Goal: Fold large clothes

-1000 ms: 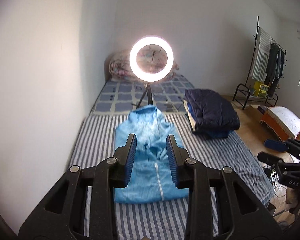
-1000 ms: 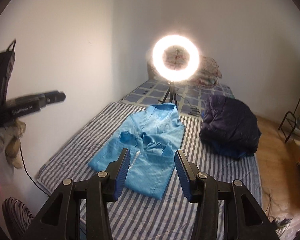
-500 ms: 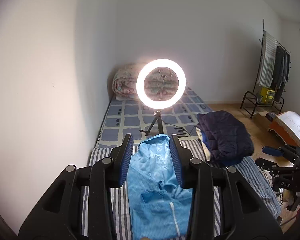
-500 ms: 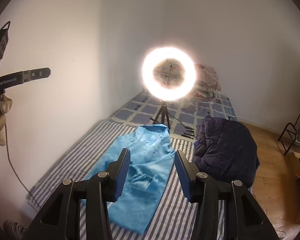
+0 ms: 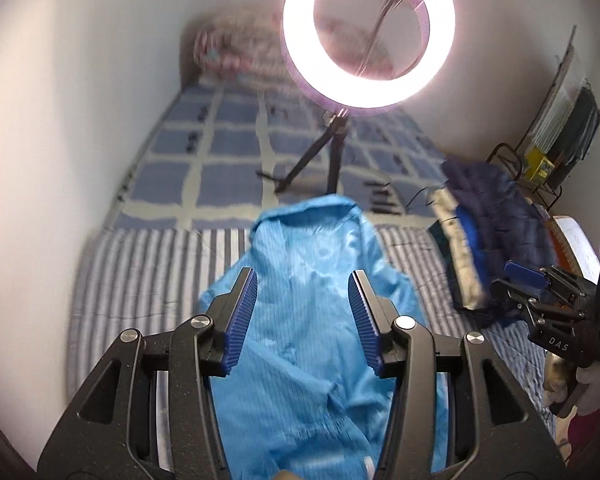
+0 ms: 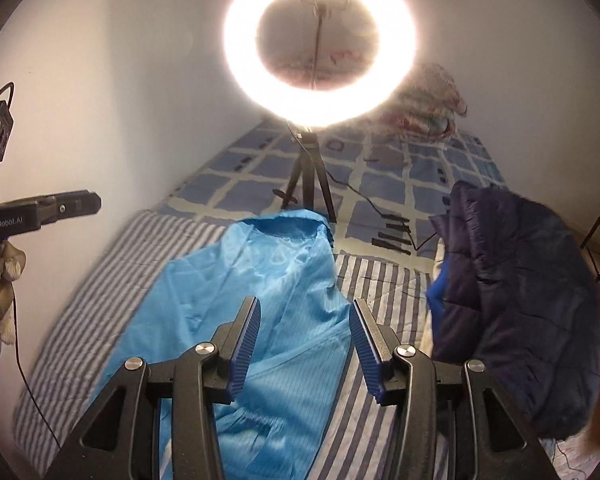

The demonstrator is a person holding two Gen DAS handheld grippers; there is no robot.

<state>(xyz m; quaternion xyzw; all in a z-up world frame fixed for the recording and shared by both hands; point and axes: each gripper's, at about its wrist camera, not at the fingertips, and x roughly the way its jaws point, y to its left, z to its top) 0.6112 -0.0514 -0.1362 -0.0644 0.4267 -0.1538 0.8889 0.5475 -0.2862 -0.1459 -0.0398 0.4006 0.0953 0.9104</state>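
Observation:
A light blue hooded jacket [image 5: 304,280] [image 6: 260,276] lies partly folded on the striped mattress [image 5: 140,280] [image 6: 112,280], hood toward the ring light. My left gripper [image 5: 303,312] hangs over the jacket's upper body; its jaws are opening and nothing is between them. My right gripper [image 6: 305,324] hovers over the jacket's right edge, open and holding nothing. The right gripper [image 5: 528,276] also shows at the right edge of the left wrist view, and the left gripper [image 6: 76,204] at the left edge of the right wrist view.
A lit ring light on a tripod [image 5: 368,32] [image 6: 320,40] stands on the checked bedding behind the hood. A dark navy puffer jacket [image 5: 496,216] [image 6: 520,280] is piled to the right. A white wall runs along the left; a clothes rack [image 5: 560,120] stands at far right.
Both grippers have swept forward and down toward the jacket, so it and the ring light now loom larger. The left jaws have widened; the right jaws keep the same gap.

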